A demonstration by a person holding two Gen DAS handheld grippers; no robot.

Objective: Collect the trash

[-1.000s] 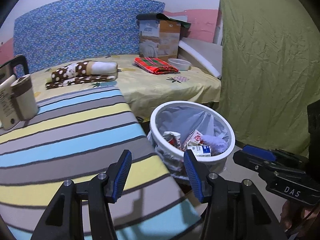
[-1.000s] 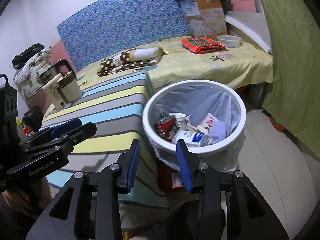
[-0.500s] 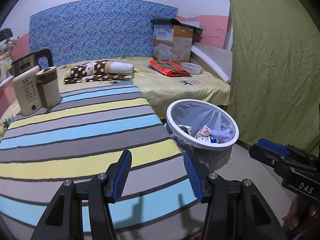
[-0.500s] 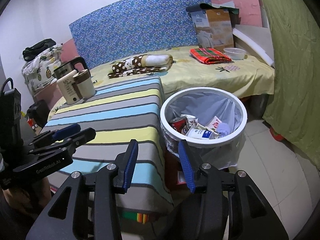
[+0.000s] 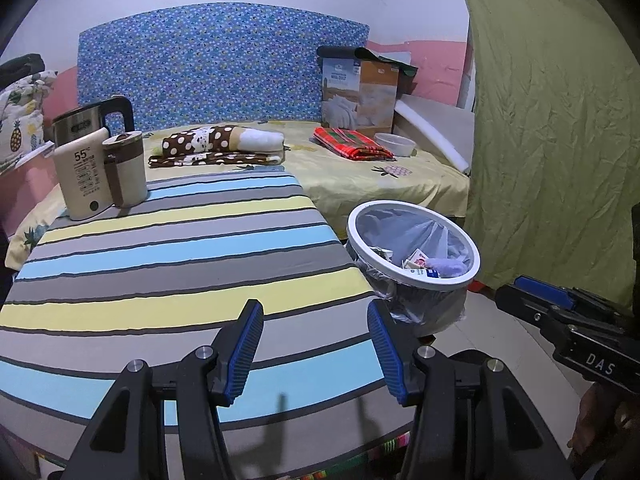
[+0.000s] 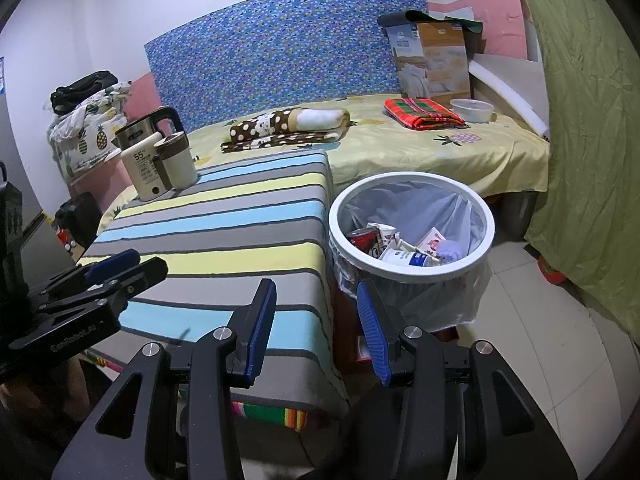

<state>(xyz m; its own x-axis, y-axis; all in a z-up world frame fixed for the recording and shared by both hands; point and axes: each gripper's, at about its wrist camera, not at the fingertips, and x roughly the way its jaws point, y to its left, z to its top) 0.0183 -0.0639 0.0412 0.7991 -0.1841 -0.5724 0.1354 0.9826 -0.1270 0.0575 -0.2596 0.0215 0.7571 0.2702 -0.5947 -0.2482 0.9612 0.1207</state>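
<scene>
A white-rimmed trash bin lined with a clear bag stands on the floor beside the striped table. Inside it lie a red can, a white cup, a carton and a purple wad. My left gripper is open and empty above the table's near edge; it also shows at the left of the right wrist view. My right gripper is open and empty, in front of the bin, and shows in the left wrist view.
An electric kettle and a beige mug with its box stand at the table's far left. Behind is a bed with folded cloths, a plastic bowl and a cardboard box. A green curtain hangs on the right.
Both grippers have pulled back and risen away from the bin. More of the table shows, with the kettle and mug in full view. Both jaws stay open and empty.
</scene>
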